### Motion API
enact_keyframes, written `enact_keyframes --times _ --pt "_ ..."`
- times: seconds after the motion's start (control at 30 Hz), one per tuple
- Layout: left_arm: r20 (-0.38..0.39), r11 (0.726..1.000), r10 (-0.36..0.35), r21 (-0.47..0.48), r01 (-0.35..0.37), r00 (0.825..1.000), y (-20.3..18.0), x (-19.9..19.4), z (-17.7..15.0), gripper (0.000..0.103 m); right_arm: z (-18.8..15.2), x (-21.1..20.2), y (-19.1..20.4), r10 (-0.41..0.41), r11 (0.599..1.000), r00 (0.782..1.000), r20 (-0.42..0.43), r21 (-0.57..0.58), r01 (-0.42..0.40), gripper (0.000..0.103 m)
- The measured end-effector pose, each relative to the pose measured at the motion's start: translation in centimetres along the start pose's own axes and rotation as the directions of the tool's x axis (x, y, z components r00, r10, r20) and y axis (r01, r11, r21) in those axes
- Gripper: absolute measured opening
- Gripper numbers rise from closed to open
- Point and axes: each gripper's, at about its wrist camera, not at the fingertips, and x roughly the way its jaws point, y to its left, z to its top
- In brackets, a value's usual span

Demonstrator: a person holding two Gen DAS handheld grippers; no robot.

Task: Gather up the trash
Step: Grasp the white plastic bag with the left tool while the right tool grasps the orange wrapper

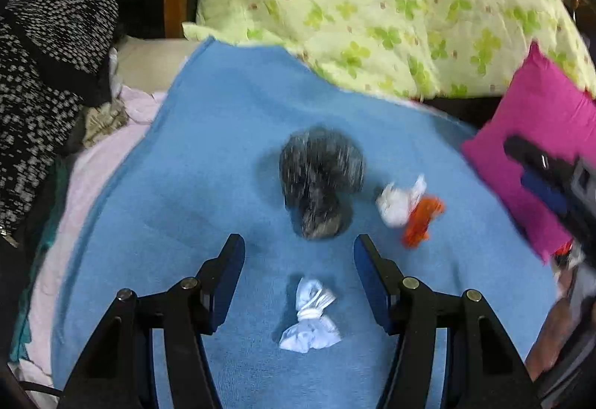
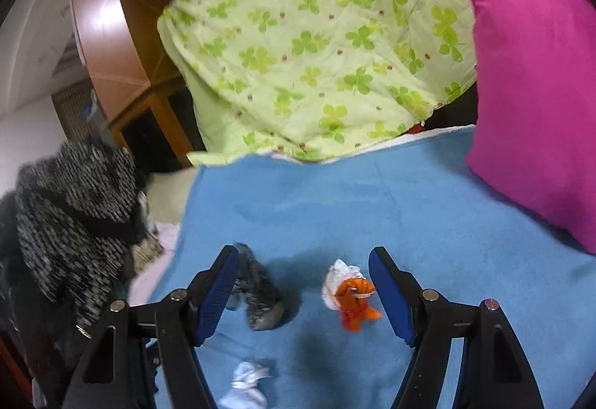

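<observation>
Left wrist view: left gripper [image 1: 300, 252] spread wide, empty, over blue blanket [image 1: 208, 155]; white knotted bundle [image 1: 311, 319] lies between its fingers. Right gripper [image 2: 303, 263] spread, orange-white wad [image 2: 350, 295] between its fingers, grey bundle [image 2: 257, 293] beside. Approach step; next, lower and pinch

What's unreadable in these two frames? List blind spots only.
- Grey speckled bundle: motion-blurred in left wrist view; in right wrist view the right gripper's left finger partly covers it.
- White knotted bundle: cut off by the bottom edge in right wrist view.
- Dark device in front of the pink pillow: blurred, cut off by the right edge in left wrist view.
- Any trash container: in neither view.
</observation>
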Motion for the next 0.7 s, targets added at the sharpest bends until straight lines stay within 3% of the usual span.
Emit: enact_keyframes --times 0.07,0.23,0.6,0.7 --pt "-0.088 0.999 0.03 0.029 -0.028 0.996 -0.3 2.0 -0.9 0.062 -0.7 1.9 -0.6 -0.016 1.0 0.999 -0.032 -0.022 0.015 0.075" --pt "-0.168 0.999 -0.011 0.041 0.018 0.986 -1.3 4.4 -1.3 0.062 -2.0 5.8 -2.9 -0.054 0.999 0.995 -0.089 -0.001 0.054 0.075" --pt "-0.218 0.999 0.045 0.036 -0.038 0.975 -1.2 6.7 -2.5 0.062 -3.5 8.4 -4.5 -0.055 0.998 0.986 -0.156 0.013 0.058 0.075" --pt "-0.233 0.997 0.07 0.044 -0.061 0.97 -1.1 7.5 -3.0 0.062 -4.0 9.1 -6.4 -0.015 0.996 0.982 -0.19 0.088 0.032 0.075"
